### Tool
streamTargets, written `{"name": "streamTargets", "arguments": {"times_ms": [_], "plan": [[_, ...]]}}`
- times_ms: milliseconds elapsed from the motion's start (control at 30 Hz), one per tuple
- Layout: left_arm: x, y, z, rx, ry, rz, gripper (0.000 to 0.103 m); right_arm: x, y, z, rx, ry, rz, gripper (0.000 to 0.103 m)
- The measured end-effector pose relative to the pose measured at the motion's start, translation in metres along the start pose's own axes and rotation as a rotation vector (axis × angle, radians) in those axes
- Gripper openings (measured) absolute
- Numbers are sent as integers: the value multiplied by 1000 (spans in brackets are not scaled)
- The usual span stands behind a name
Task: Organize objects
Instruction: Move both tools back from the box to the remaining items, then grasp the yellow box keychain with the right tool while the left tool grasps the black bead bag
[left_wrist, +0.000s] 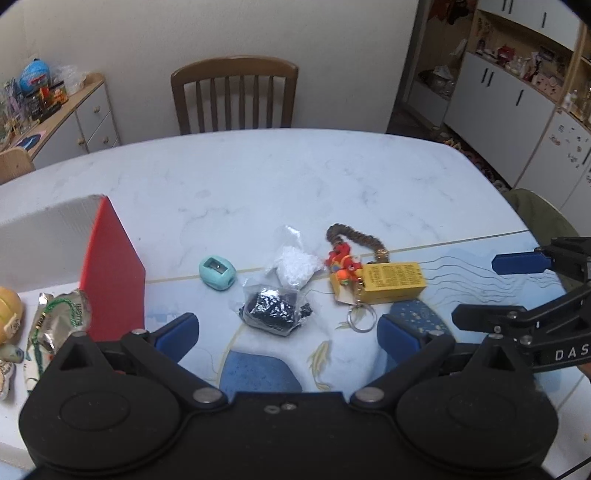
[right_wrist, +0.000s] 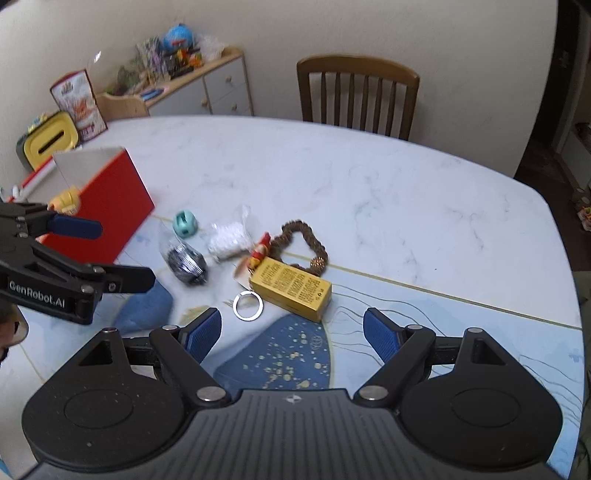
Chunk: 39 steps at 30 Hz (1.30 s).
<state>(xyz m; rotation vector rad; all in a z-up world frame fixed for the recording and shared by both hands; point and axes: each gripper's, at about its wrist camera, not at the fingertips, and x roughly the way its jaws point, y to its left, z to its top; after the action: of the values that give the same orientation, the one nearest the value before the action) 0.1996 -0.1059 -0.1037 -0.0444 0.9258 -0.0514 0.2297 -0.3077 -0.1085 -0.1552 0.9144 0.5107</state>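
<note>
Yellow box (right_wrist: 291, 288) with dark print lies flat near both spread, empty tools (left_wrist: 286, 328) (right_wrist: 291, 334).

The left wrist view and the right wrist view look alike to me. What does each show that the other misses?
Only the left view shows the foil packet with a green cord inside the red box, and white cupboards. Only the right view shows a yellow bin and a snack box at the table's far corner. Both show the yellow box, key ring, teal sharpener, two plastic bags, chair, and both tongs open.
</note>
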Motion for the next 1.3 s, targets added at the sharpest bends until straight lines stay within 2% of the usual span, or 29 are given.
{"name": "streamTargets", "arguments": {"times_ms": [433, 667, 867, 967, 1067, 1300], "plan": [[46, -3, 6, 27, 49, 60, 102, 66, -19, 16, -130, 85, 22, 84], [60, 0, 8, 34, 68, 67, 102, 90, -13, 22, -237, 115, 58, 83], [68, 2, 9, 46, 83, 66, 100, 100, -9, 23, -291, 133, 87, 72], [71, 2, 7, 47, 92, 58, 94, 102, -9, 23, -292, 142, 113, 61], [72, 1, 7, 60, 94, 50, 89, 101, -7, 22, -300, 140, 124, 55], [74, -3, 7, 75, 106, 29, 69, 92, 2, 12, -325, 122, 113, 38]]}}
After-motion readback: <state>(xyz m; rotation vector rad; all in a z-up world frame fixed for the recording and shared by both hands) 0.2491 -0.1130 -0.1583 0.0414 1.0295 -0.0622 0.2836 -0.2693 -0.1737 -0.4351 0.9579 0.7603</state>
